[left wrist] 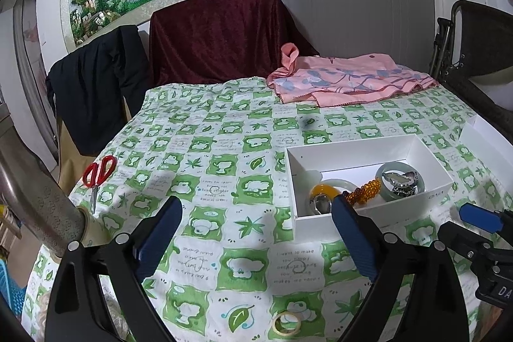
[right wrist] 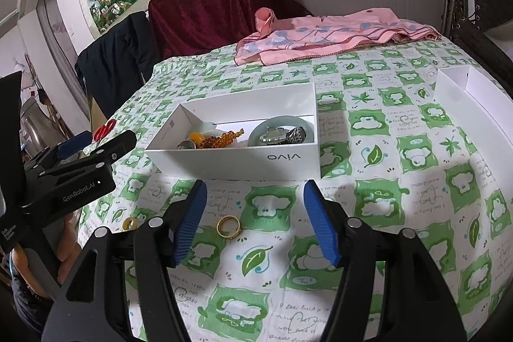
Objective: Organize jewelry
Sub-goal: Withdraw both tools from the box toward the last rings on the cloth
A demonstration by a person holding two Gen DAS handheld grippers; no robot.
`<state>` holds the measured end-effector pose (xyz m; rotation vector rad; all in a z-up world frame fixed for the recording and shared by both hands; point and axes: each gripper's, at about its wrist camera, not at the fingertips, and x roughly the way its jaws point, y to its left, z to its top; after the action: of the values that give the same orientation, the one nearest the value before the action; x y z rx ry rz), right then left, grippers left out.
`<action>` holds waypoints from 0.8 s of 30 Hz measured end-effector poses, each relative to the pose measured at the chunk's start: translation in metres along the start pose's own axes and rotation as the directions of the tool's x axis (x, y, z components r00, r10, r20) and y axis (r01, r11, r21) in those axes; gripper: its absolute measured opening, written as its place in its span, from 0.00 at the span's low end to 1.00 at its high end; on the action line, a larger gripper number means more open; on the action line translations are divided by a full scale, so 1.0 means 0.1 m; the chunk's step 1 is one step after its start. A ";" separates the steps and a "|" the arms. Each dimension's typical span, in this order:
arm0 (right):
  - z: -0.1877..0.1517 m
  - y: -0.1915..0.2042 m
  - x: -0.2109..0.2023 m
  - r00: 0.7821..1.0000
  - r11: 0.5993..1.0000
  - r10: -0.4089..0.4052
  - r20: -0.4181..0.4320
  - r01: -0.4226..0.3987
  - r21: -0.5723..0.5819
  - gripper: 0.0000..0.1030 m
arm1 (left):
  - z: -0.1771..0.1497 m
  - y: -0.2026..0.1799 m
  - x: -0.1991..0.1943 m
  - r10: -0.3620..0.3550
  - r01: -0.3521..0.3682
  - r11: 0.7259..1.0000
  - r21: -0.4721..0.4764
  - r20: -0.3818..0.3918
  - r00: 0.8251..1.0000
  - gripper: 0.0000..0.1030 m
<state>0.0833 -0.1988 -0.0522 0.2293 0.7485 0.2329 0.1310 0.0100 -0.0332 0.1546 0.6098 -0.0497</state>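
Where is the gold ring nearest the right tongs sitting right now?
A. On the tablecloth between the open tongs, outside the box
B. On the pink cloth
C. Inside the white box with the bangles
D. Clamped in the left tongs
A: the gold ring lies on the green-patterned tablecloth, between the blue pads of the open right tongs and short of the white box, with neither pad touching it.

A printed cotton-like cloth (right wrist: 368, 149) covers the tabletop, matt and slightly creased. The white box (right wrist: 237, 156) looks like smooth matt card. The gold ring (right wrist: 228, 226) is shiny metal; the amber beads (right wrist: 224, 138) are glossy; the pink cloth (right wrist: 320, 37) is soft.
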 end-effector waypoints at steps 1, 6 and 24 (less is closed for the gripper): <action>0.00 0.00 0.00 1.000 1.000 0.001 0.000 -0.001 0.000 0.58 | -0.01 0.00 0.00 0.002 -0.002 1.000 0.000 -0.001 1.000 0.90; 0.00 0.00 0.00 1.000 1.000 0.000 0.000 0.000 0.002 0.58 | -0.04 0.02 -0.02 0.007 -0.007 1.000 -0.005 -0.005 1.000 0.90; -0.10 -0.02 -0.08 1.000 1.000 0.004 -0.002 -0.004 0.018 0.58 | -0.15 0.02 -0.07 0.019 -0.019 1.000 0.005 -0.018 1.000 0.91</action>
<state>0.0710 -0.2014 -0.0543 0.2477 0.7521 0.2305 0.1170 0.0143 -0.0417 0.1660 0.6258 -0.0318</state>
